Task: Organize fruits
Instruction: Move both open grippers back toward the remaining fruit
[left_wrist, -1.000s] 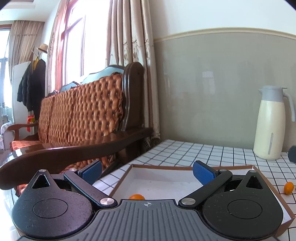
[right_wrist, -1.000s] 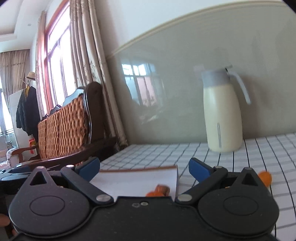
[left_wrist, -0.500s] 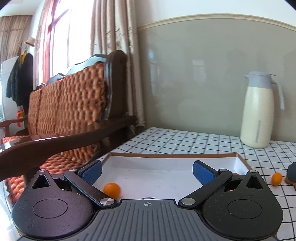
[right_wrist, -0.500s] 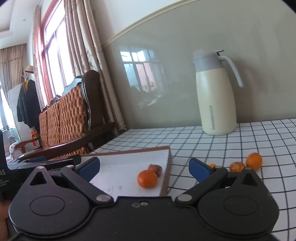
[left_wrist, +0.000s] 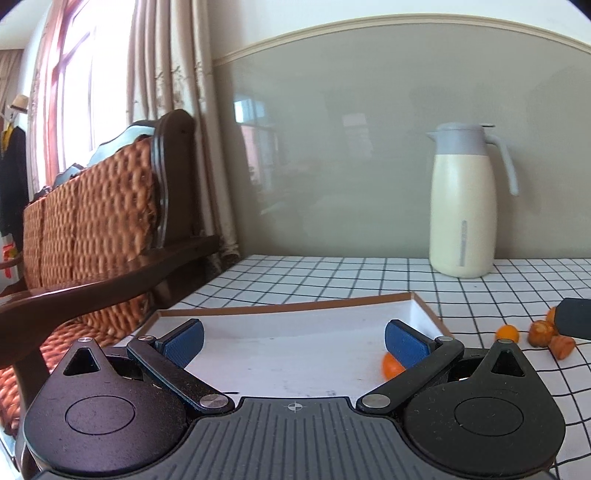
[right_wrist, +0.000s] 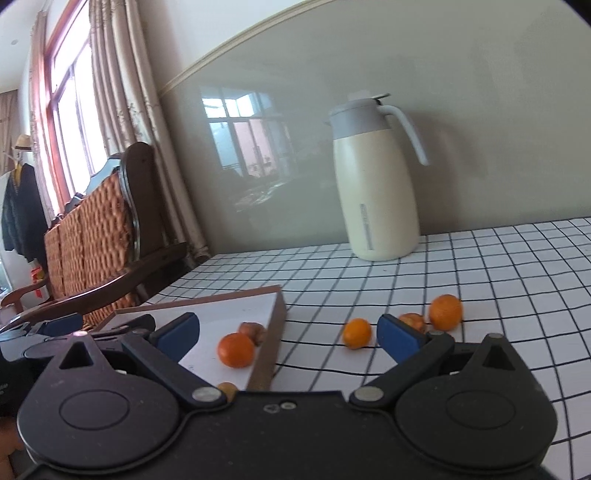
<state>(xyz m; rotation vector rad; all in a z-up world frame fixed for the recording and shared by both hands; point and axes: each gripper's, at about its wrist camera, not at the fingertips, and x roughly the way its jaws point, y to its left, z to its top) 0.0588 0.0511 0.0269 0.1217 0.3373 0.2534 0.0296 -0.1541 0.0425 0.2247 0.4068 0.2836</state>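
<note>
A shallow white tray with a brown rim (left_wrist: 284, 308) (right_wrist: 275, 325) lies on the checked tablecloth. In the right wrist view it holds an orange (right_wrist: 236, 349), a brown fruit (right_wrist: 253, 331) and a small fruit (right_wrist: 227, 388) near my gripper body. Outside it, to the right, lie a small orange (right_wrist: 356, 333), a brown fruit (right_wrist: 413, 320) and a larger orange (right_wrist: 446, 312). My left gripper (left_wrist: 293, 343) is open and empty above the tray, an orange (left_wrist: 391, 365) by its right finger. My right gripper (right_wrist: 286, 334) is open and empty over the tray's right edge.
A cream thermos jug (left_wrist: 465, 199) (right_wrist: 375, 181) stands at the back by the grey wall. A wooden sofa with woven cushions (left_wrist: 99, 221) is left of the table. Loose fruits (left_wrist: 541, 334) lie right of the tray, beside the right gripper's tip (left_wrist: 576, 323).
Both grippers have swung to the right and tipped down. The tray and the loose fruits have come further into view. Both stay open and empty.
</note>
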